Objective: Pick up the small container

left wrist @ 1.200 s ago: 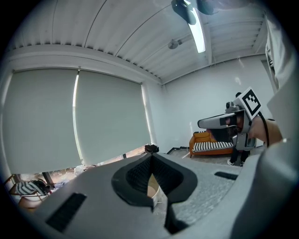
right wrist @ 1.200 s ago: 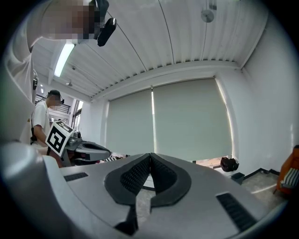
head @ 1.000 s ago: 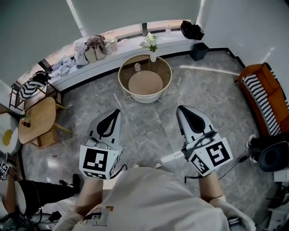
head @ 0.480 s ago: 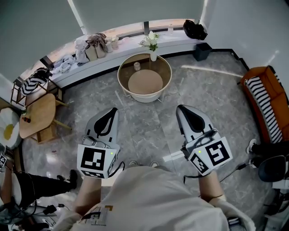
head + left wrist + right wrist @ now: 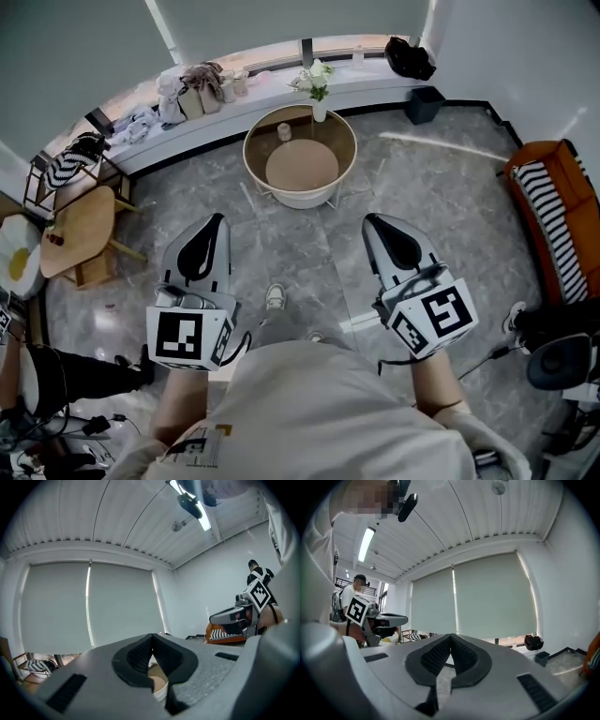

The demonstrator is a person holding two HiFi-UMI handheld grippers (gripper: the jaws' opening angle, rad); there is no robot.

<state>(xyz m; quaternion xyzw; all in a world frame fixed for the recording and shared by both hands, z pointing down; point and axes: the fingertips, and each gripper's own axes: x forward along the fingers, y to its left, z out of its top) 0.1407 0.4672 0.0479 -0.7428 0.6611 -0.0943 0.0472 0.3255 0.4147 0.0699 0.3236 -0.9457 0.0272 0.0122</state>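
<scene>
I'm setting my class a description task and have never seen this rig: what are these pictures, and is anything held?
A person holds a two-jaw gripper in each hand. The head view looks down from a head camera at the left gripper and right gripper. The other two views ride on the grippers, looking along their jaws. Ahead, a round table carries a small container and a vase with flowers. Both grippers are shut and empty.

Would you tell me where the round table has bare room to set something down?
The round table is bare across its middle, near half and right side. Crowded at the back: the small container left, the flower vase at the rim.
</scene>
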